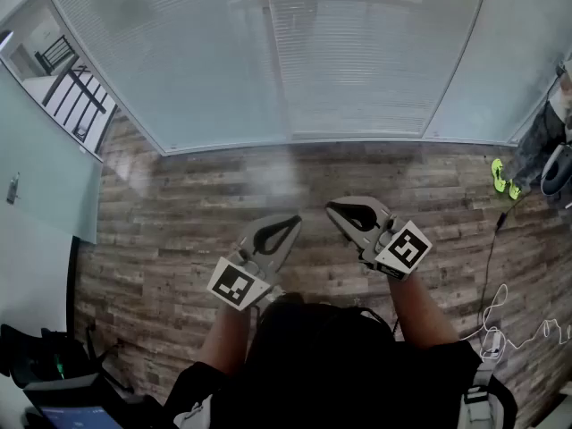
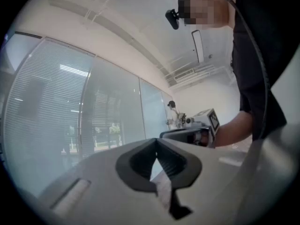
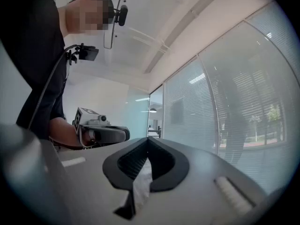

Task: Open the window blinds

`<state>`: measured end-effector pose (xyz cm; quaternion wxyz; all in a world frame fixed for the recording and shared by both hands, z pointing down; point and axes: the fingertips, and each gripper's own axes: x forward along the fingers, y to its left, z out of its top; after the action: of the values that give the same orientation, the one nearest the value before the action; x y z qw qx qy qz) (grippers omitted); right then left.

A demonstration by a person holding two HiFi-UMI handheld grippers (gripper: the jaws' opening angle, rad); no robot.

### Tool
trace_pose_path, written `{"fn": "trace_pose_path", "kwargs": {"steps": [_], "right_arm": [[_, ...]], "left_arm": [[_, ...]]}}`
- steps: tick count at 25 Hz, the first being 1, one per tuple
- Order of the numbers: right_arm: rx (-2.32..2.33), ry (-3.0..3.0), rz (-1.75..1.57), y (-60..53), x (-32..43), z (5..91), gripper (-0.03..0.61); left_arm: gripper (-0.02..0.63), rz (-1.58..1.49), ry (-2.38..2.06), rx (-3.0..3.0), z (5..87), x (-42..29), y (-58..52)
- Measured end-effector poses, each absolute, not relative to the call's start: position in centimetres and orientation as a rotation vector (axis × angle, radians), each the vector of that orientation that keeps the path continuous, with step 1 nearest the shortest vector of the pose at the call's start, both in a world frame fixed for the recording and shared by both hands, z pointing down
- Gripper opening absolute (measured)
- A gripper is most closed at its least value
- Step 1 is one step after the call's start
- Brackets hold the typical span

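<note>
The window blinds [image 1: 268, 52] hang lowered with their slats shut behind a long glass wall ahead of me; they also show as blinds [image 2: 47, 111] in the left gripper view and as blinds [image 3: 234, 102] in the right gripper view. My left gripper [image 1: 296, 221] and right gripper [image 1: 330, 208] float over the wood floor, well short of the glass, tips angled toward each other. Both are shut with nothing between the jaws. Each gripper view shows its own jaw tips meeting, left gripper [image 2: 156, 140] and right gripper [image 3: 148, 140], with the other gripper beyond them. No cord or wand for the blinds is visible.
A glass partition with a handle [image 1: 45, 177] stands at the left. Yellow-green shoes [image 1: 500, 175] and a person's legs are at the right edge. A thin white cable [image 1: 492, 320] lies on the floor at the right, and dark bags [image 1: 54, 382] sit at lower left.
</note>
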<state>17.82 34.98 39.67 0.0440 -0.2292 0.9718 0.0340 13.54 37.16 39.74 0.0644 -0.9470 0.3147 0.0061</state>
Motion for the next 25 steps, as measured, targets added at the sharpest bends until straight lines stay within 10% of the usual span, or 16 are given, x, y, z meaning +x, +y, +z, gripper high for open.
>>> {"fn": "trace_pose_path", "kwargs": {"steps": [25], "right_arm": [[-0.678,2.937,0.077,35.06,17.64,39.66,0.005]], "left_arm": [[0.005,0.025,0.955,-2.868,40.00,13.11,36.80]]}}
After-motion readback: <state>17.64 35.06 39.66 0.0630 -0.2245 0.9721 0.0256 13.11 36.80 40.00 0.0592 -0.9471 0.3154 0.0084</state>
